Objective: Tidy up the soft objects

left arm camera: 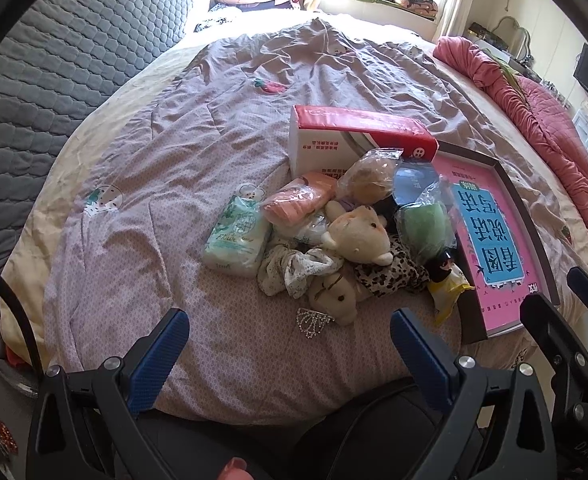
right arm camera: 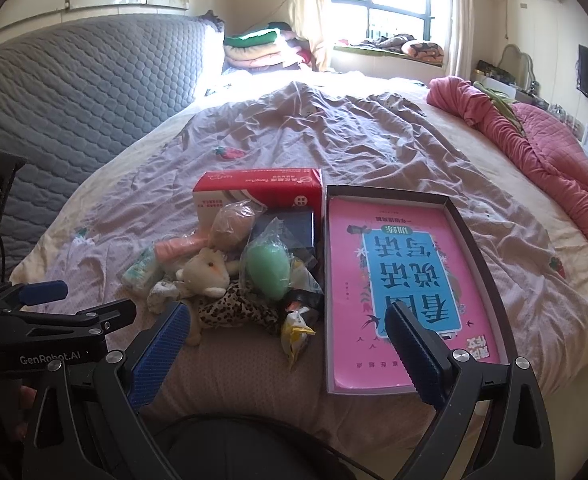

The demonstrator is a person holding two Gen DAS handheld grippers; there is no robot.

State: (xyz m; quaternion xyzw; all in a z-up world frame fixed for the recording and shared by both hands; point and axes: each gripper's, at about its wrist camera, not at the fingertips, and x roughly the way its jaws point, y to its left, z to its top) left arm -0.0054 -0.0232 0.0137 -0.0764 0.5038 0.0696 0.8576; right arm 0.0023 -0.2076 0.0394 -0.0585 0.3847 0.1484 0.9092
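A heap of soft objects (left arm camera: 334,240) was seen in the middle of a bed (left arm camera: 153,184), on a wrinkled lilac cover, touching a red and white box (left arm camera: 354,136) behind it and a shallow tray (right arm camera: 476,248) with a pink book (right arm camera: 398,276) just beside it on the right. The left gripper (left arm camera: 289,346) and right gripper (right arm camera: 289,342) were held above the bed's near edge, jaws spread wide and empty. Open cover was left clear to the left of the heap, up to a grey quilted headboard (right arm camera: 73,92); a bunched pink blanket (right arm camera: 534,148) was lying along the far right edge
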